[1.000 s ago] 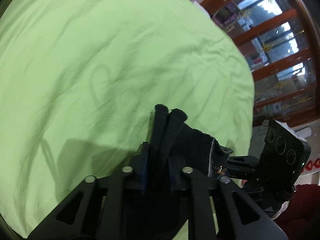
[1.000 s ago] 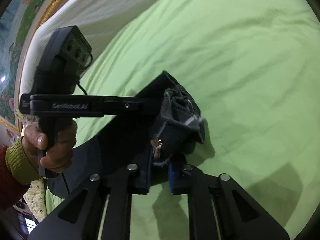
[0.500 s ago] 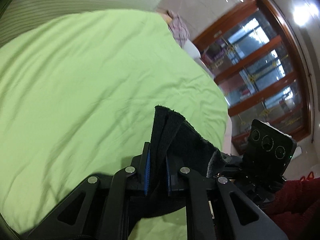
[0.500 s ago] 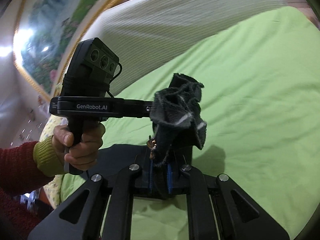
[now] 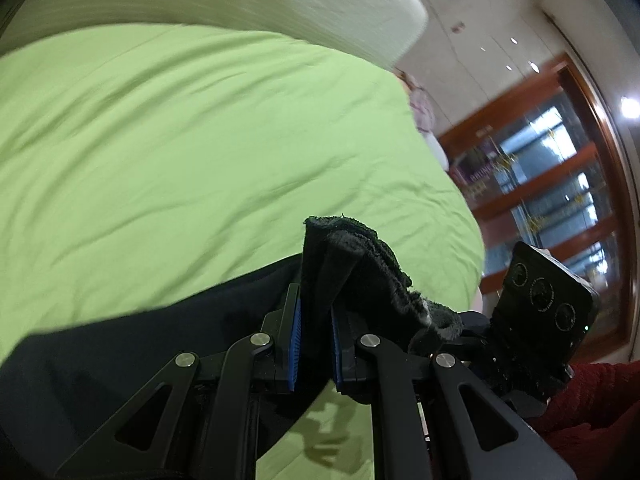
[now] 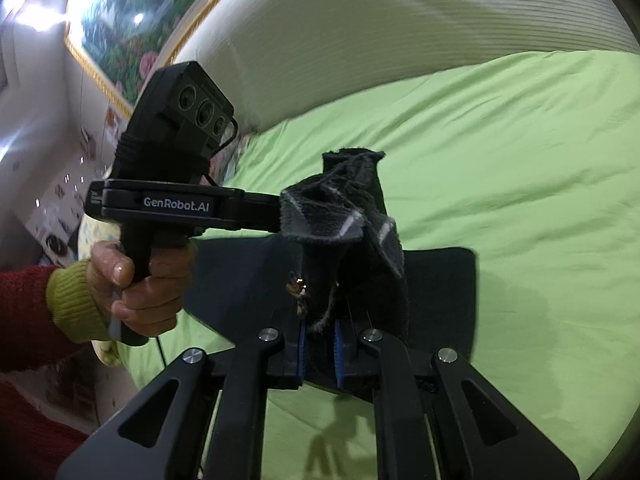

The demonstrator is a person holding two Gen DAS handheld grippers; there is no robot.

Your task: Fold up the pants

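Black pants (image 5: 120, 344) hang between my two grippers above a green bedsheet (image 5: 200, 140). My left gripper (image 5: 314, 344) is shut on a bunched edge of the pants (image 5: 360, 264). My right gripper (image 6: 320, 344) is shut on another bunched edge of the pants (image 6: 352, 232), near a brass button (image 6: 298, 286). The two grips are close together. The rest of the pants (image 6: 436, 300) drapes below onto the bed. The left gripper's body (image 6: 176, 204) shows in the right wrist view, the right one's body (image 5: 548, 304) in the left wrist view.
A white ribbed headboard cushion (image 6: 400, 40) lies along the far edge of the bed. A wooden glass-door cabinet (image 5: 560, 168) stands beyond the bed's right side. A framed flower painting (image 6: 132, 28) hangs on the wall at left.
Both grippers have risen and tilted up, lifting the pants' bunched edge off the sheet. More of the pants' body now hangs spread below, and the headboard has come into view.
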